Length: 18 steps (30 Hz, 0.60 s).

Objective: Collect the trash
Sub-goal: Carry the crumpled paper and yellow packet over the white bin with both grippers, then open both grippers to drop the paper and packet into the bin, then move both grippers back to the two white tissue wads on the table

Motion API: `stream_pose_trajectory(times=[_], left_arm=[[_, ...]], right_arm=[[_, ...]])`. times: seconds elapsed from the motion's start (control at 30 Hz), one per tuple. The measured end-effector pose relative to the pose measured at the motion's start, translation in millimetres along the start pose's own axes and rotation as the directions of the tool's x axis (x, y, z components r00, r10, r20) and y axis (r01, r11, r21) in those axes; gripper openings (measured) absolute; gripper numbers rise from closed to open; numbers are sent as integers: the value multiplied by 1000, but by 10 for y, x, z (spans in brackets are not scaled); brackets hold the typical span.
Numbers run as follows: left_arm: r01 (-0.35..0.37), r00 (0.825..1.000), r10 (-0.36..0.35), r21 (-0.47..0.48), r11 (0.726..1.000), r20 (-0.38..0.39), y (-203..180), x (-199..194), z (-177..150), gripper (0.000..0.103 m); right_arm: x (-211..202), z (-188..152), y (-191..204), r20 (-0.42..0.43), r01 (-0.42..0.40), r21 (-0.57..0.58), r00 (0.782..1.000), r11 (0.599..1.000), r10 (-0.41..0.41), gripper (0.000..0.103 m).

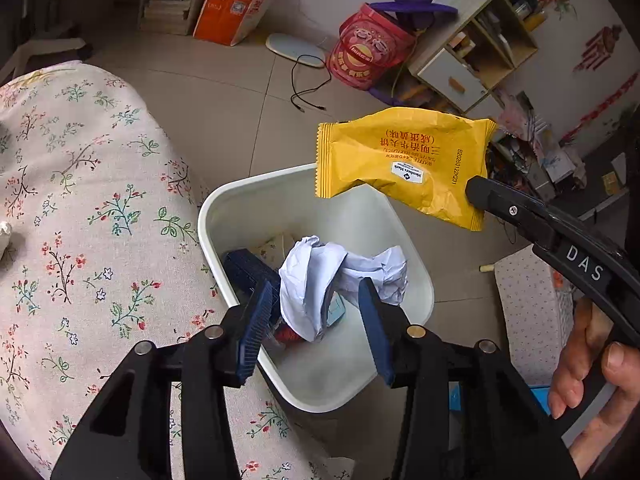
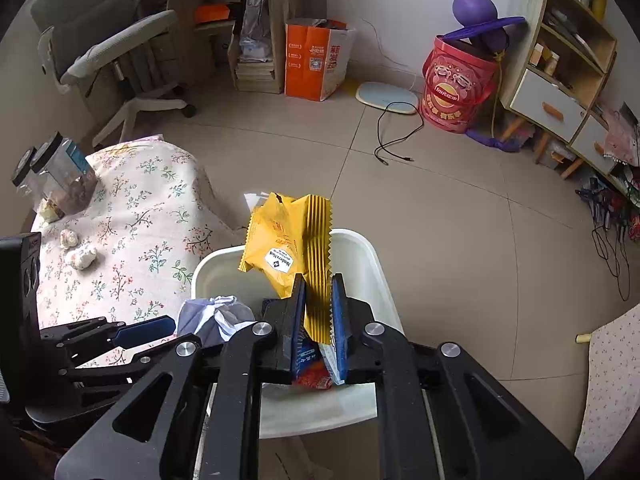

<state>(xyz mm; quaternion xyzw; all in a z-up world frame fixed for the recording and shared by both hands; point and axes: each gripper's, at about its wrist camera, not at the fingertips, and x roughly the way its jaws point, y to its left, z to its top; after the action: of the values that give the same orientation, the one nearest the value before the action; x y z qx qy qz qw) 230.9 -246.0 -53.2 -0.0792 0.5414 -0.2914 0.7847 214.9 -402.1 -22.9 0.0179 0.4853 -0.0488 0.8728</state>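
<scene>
The table (image 1: pixel 80 184) under its flowered cloth fills my left side, and the white bin (image 1: pixel 420 280) stands on the floor tiles right against its edge. Over the bin I hold the yellow wrapper (image 1: pixel 404 160) in my right claw (image 2: pixel 318 312), whose two fingers are pressed together on the wrapper's crimped end; the rest of the packet hangs out in the air above the bin's rim. My left claw (image 1: pixel 316 312) hovers lower, above the bin, its blue pads (image 1: pixel 256 332) spread apart with nothing between them. Just beyond those pads a crumpled ball of white paper (image 1: pixel 332 280) lies inside the bin, on top of a dark blue box (image 1: pixel 244 268) and some red and blue packaging I cannot make out. Back on the table, two small crumpled wads (image 2: pixel 80 256) lie near a clear jar (image 2: pixel 66 180).
</scene>
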Motion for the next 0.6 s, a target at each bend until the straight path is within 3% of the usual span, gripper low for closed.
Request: stream_pose_trajectory(times=[0.23, 0.6], left_arm=[[-5, 999, 7, -50, 999, 38, 243, -238, 71, 55], [-70, 996, 77, -126, 990, 52, 711, -640, 51, 55]], right_arm=[[99, 24, 33, -22, 13, 7, 1000, 1000, -13, 21], [181, 126, 309, -20, 7, -37, 1000, 999, -8, 30]])
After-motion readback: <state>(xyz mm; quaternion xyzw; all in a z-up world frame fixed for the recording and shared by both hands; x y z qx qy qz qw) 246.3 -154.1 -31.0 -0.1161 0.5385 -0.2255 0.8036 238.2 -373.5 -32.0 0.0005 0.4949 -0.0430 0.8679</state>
